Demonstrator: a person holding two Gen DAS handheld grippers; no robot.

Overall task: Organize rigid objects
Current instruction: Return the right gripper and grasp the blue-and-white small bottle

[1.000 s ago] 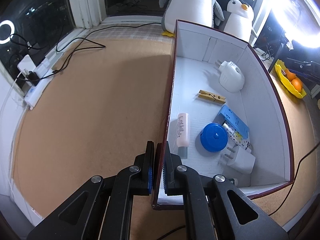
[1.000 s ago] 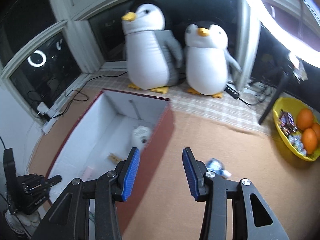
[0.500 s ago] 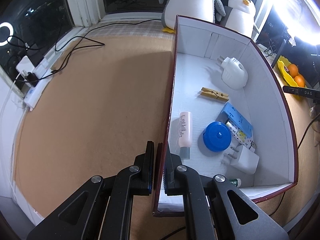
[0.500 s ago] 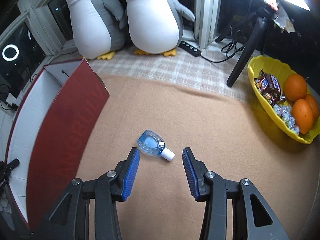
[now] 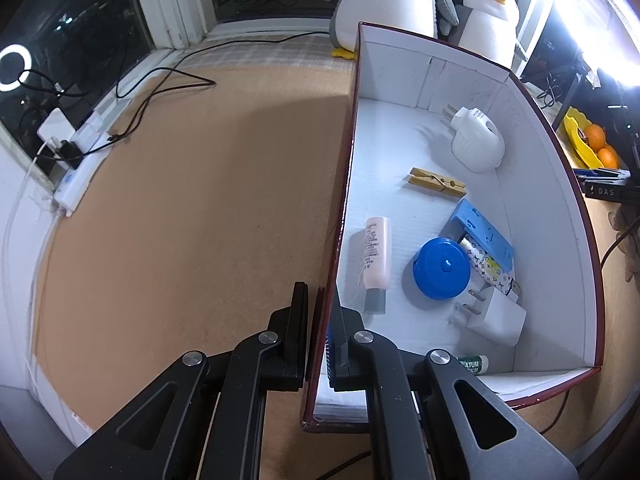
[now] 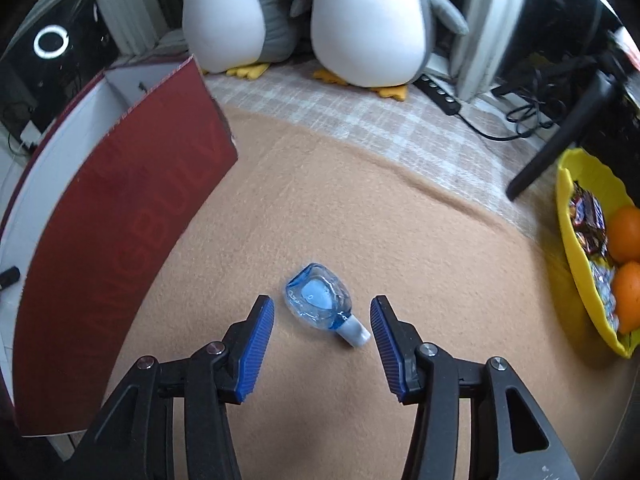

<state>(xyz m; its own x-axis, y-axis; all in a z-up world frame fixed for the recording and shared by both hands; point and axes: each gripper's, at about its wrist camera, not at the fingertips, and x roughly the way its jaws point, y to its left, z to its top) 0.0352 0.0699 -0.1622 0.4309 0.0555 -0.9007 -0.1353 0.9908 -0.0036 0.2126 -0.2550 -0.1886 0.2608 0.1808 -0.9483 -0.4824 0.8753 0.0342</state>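
The right gripper [image 6: 322,322] hangs spread wide over the tan mat [image 6: 360,208], one finger on each side of a small blue bottle [image 6: 318,300] and neither touching it. The bottle lies flat on the mat, to the right of the red box [image 6: 120,216] and well apart from it. Its long axis runs on a slant across the gap between the fingers, the white cap [image 6: 355,334] pointing toward the camera and to the right, near the right finger, and the rounded blue body pointing away and to the left.

Because of that slant, closing now would likely catch the cap first on one side; the clear plastic looks slick, so the bottle might pivot or squirt out rather than seat. Squaring the fingers to the body first would lower that risk.

The left gripper [image 5: 318,304] is clamped on the box's near left wall [image 5: 340,216]. Should that hold slip, the box could shift. Inside the box lie a pink tube [image 5: 376,252], a blue round lid [image 5: 441,268], two white plugs and a clothespin [image 5: 436,183].
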